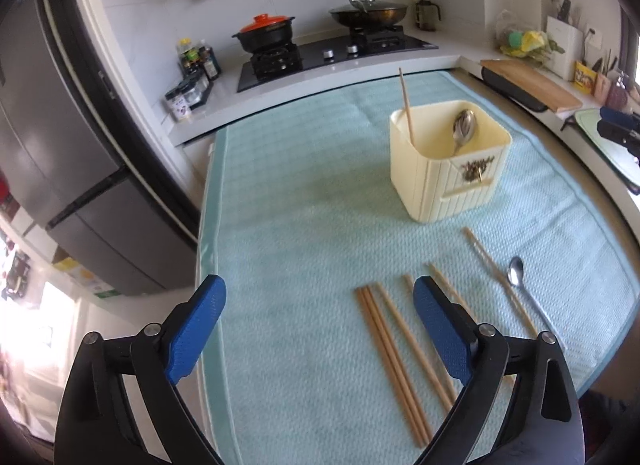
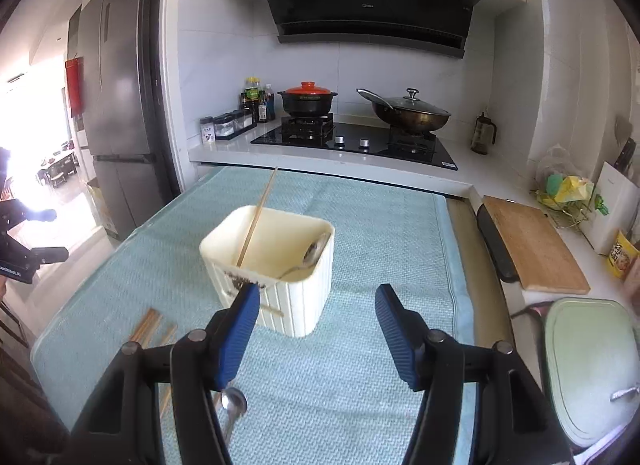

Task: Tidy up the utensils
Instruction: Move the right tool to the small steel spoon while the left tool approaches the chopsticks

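A cream utensil holder (image 1: 450, 169) (image 2: 276, 265) stands on the teal mat (image 1: 300, 225) (image 2: 360, 385). It holds one chopstick (image 1: 407, 105) (image 2: 258, 217) and a metal spoon (image 1: 464, 131) (image 2: 312, 255). Several wooden chopsticks (image 1: 394, 361) (image 2: 150, 327) lie on the mat, with a second spoon (image 1: 518, 277) (image 2: 233, 405) beside them. My left gripper (image 1: 320, 293) is open and empty above the loose chopsticks. My right gripper (image 2: 316, 305) is open and empty, just in front of the holder.
A stove (image 2: 352, 141) with a black pot (image 2: 307, 101) and a wok (image 2: 412, 113) stands behind the mat. A fridge (image 2: 120, 105) is at the left. A wooden cutting board (image 2: 532, 245) and a green board (image 2: 592, 369) lie at the right.
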The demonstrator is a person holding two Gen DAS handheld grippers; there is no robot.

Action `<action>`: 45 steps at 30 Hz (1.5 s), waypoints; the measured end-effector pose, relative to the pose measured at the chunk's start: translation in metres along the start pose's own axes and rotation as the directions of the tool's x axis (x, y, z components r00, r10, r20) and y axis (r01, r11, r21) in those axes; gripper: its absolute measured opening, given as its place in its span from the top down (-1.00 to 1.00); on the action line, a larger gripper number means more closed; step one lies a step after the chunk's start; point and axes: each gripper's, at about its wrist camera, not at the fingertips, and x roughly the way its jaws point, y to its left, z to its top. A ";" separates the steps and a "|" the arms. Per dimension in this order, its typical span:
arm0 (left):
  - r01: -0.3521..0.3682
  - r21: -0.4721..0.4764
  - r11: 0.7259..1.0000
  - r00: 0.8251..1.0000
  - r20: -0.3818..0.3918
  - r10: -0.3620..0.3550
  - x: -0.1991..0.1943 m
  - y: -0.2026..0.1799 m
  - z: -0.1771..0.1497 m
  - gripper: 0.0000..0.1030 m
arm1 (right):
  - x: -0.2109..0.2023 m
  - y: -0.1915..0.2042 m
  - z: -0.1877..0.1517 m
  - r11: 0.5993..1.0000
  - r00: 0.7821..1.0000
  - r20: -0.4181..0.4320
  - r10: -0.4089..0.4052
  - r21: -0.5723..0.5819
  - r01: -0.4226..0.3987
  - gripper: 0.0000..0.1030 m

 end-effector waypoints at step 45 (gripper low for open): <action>-0.003 -0.353 0.935 0.996 -0.081 -0.028 0.102 -0.027 -0.159 -0.86 | -0.015 0.073 -0.206 0.990 0.997 -0.080 -0.018 0.139 0.030 -0.19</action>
